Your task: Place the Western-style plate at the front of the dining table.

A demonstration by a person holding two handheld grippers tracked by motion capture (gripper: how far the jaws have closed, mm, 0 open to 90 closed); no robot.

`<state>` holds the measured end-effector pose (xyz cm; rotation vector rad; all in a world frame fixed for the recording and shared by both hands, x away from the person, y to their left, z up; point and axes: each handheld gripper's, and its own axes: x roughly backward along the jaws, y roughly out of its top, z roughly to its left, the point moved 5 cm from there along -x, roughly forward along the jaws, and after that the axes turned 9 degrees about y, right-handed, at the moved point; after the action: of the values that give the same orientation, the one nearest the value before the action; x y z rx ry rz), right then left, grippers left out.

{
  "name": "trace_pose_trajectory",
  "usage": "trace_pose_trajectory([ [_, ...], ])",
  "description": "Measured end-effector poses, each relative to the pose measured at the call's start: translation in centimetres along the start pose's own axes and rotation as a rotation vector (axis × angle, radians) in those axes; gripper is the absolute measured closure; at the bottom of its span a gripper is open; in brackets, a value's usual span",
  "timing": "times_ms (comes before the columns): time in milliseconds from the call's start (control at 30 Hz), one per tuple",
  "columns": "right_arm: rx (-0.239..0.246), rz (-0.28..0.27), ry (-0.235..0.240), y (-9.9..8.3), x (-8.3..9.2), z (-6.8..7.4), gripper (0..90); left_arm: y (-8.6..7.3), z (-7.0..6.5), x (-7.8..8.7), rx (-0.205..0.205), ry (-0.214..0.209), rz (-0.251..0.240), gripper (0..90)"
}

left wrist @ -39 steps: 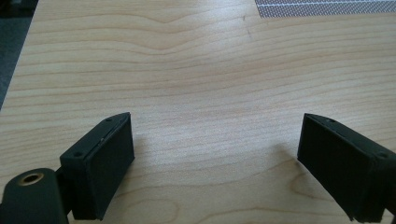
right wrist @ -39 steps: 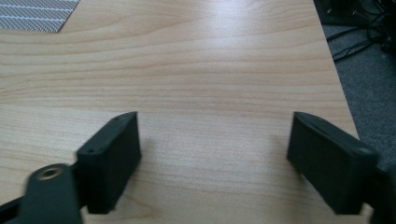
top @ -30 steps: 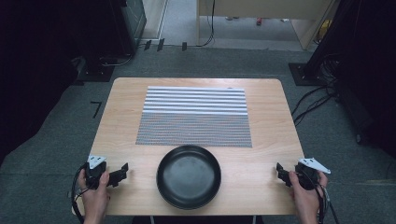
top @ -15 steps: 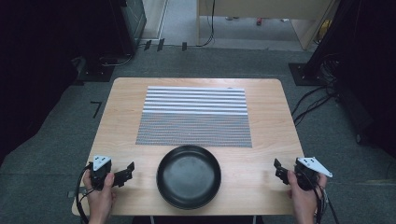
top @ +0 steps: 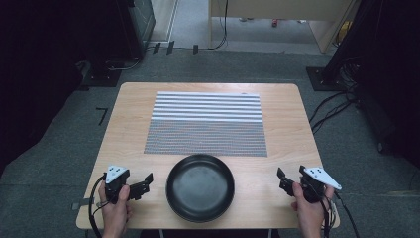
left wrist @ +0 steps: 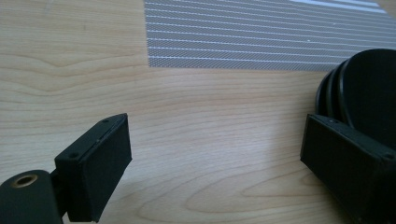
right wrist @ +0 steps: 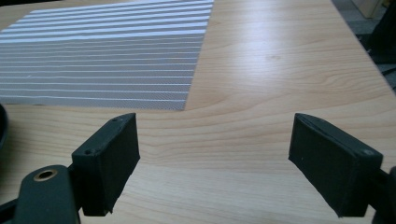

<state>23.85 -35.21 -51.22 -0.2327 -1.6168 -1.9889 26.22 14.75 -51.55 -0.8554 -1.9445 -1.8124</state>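
Black pan (top: pixel 200 187), grey-and-white striped mat (top: pixel 206 124), pale woodgrain table (top: pixel 292 129), black tongs (top: pixel 139 185)

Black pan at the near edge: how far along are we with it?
Barely started. Done: nothing visible; the black pan sits empty on the table, just in front of the striped mat. In hand: nothing; the left gripper and right gripper flank the pan with jaws open, the left one closer to its rim. Left: closing on the pan and whatever handling follows.
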Motion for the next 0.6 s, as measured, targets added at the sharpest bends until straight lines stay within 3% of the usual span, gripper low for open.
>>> trace_pose_trajectory([
  [167, -0.008, 0.001, 0.039, -0.2, -0.4, 1.5, 15.8, 0.0, -0.7, 0.2, 0.004, -0.02, -0.006, 8.5],
  [600, -0.006, 0.003, 0.075, -0.5, -1.0, 3.6, 15.8, -0.1, -2.4, 0.3, -0.018, -0.065, -0.004, 8.5],
])
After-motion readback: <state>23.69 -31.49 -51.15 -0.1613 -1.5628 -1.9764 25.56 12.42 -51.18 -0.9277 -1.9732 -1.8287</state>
